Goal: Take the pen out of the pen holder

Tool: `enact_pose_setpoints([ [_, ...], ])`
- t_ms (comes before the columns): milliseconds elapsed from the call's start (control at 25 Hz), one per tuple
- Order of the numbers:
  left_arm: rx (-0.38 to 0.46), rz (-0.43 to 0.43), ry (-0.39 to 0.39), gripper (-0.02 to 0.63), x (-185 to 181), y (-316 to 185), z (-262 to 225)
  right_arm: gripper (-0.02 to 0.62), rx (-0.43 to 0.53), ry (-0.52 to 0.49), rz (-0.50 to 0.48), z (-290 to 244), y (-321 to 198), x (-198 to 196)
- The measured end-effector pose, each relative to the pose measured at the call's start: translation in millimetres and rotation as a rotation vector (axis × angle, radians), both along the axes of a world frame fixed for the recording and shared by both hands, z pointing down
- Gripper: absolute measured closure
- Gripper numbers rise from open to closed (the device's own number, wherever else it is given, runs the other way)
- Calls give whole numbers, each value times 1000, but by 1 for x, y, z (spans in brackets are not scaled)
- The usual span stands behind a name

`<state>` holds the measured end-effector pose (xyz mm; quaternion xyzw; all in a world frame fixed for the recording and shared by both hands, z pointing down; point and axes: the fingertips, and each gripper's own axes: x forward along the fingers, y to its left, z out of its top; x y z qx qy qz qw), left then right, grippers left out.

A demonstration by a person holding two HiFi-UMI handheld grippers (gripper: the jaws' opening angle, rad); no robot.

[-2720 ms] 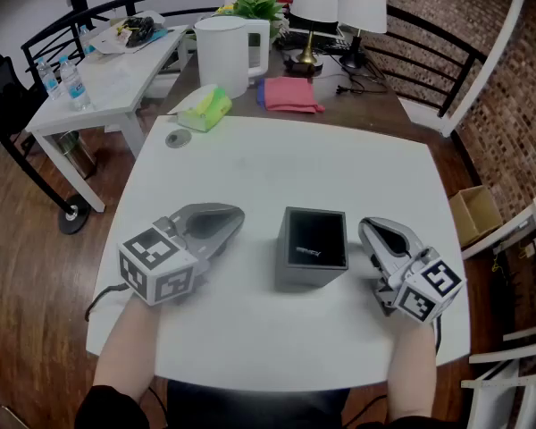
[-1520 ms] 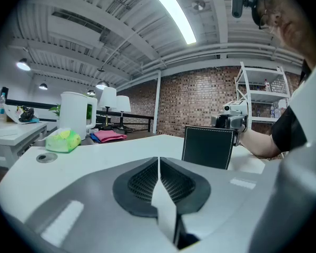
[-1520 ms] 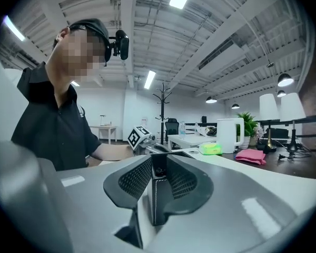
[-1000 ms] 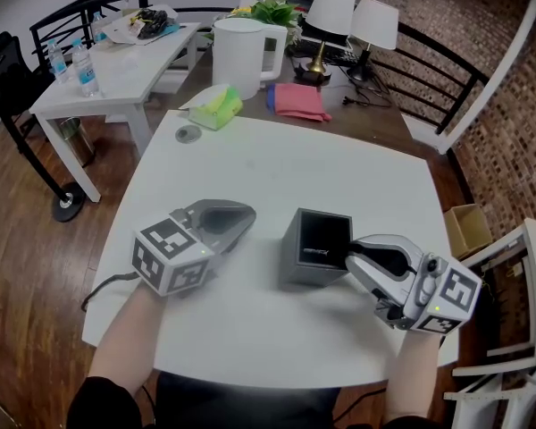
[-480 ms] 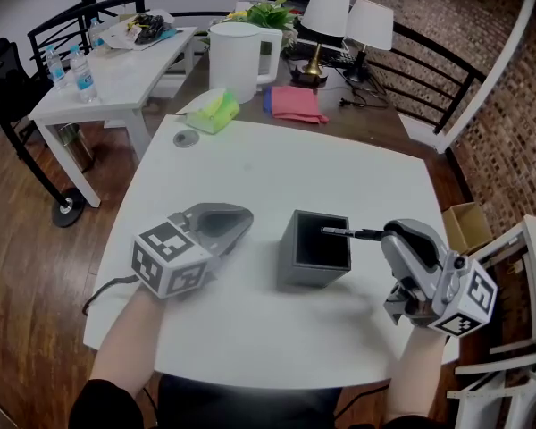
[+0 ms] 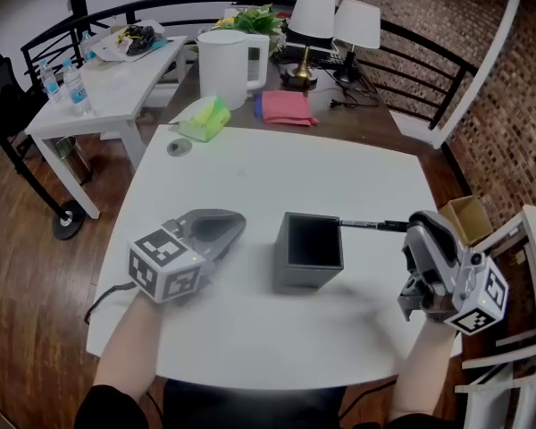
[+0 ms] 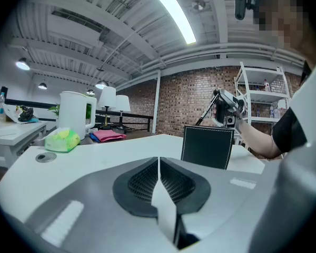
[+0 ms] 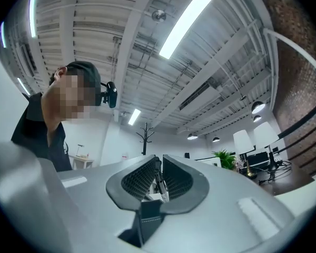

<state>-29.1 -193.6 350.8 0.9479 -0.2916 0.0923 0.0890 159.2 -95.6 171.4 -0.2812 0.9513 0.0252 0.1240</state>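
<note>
The dark grey square pen holder (image 6: 305, 259) stands mid-table on the white table (image 6: 295, 172). My right gripper (image 6: 411, 229) hangs to its right, raised off the table, shut on a black pen (image 6: 366, 225). The pen lies roughly level, its free end over the holder's right rim. In the right gripper view the thin pen (image 8: 158, 179) sits pinched between the ribbed pads. My left gripper (image 6: 225, 225) rests on the table left of the holder, shut with nothing in it. In the left gripper view the holder (image 7: 208, 146) stands ahead, with the pen (image 7: 204, 114) slanting above it.
A white kettle (image 6: 223, 56), a green tissue pack (image 6: 205, 117), a pink cloth (image 6: 286, 107) and two lamps (image 6: 335, 21) sit beyond the table's far edge. A small round disc (image 6: 178, 147) lies at the far left corner. A white chair (image 6: 518, 266) stands right.
My right gripper has risen and drawn back to the right, pulling the pen up out of the holder. The left gripper has stayed put.
</note>
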Motion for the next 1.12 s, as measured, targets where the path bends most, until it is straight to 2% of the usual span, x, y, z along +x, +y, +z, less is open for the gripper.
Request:
enact_pose_setpoints([
  [400,0,1,0,594,0,0,-1,538,6,-46,102,-3,-6,30],
  [640,0,0,-2,594,0,-1,0,538,-79,115,309,58,-45,29],
  [760,0,0,-1,594,1,0,-1,540,-159,112,388,86,-65,36],
  [880,-1,0,-1,594,1,0,0,540,-201,131,464,101,-74,39],
  [1000,0,0,-1,594,1,0,0,540,-261,146,471,122,-73,37],
  [1120,1,0,1,594,1,0,-1,541,-311,244,461,144,-69,29],
])
